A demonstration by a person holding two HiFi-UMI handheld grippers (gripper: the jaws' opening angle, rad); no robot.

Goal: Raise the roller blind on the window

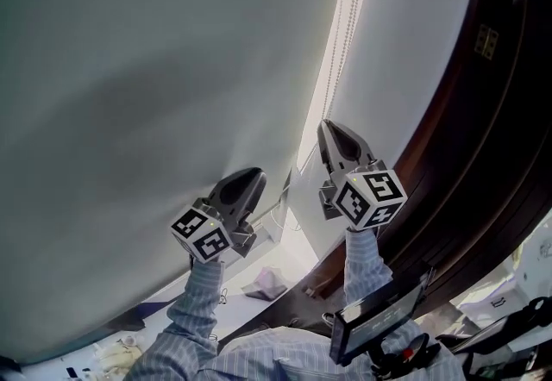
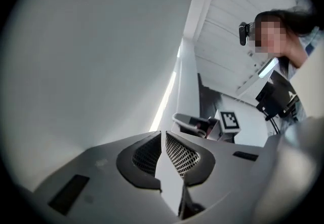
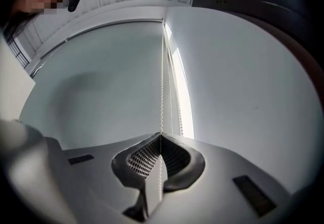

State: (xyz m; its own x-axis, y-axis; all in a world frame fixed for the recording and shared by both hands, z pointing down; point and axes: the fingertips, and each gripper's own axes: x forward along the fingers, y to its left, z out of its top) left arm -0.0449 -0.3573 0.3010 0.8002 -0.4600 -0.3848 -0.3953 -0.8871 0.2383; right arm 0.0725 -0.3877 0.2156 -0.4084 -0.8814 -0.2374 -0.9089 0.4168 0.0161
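The pale grey roller blind (image 1: 147, 95) hangs lowered over the window and fills the left of the head view. Its white bead chain (image 1: 342, 17) drops beside the bright gap at the blind's right edge. My right gripper (image 1: 327, 128) points up at that chain. In the right gripper view the chain (image 3: 162, 81) runs down into the jaw tips (image 3: 161, 136) and on between the pads, which are shut on it. A second strand (image 3: 177, 106) hangs free just to the right. My left gripper (image 1: 256, 175) is lower and to the left, in front of the blind (image 2: 91, 66), its jaws (image 2: 163, 133) shut with nothing seen between them.
A white wall panel (image 1: 414, 52) stands right of the chain, then dark curved woodwork (image 1: 487, 129). Below the blind's bottom edge a sill holds small clutter (image 1: 266, 284). A screen device (image 1: 379, 319) sits near the person's chest. Striped sleeves (image 1: 203, 302) carry both grippers.
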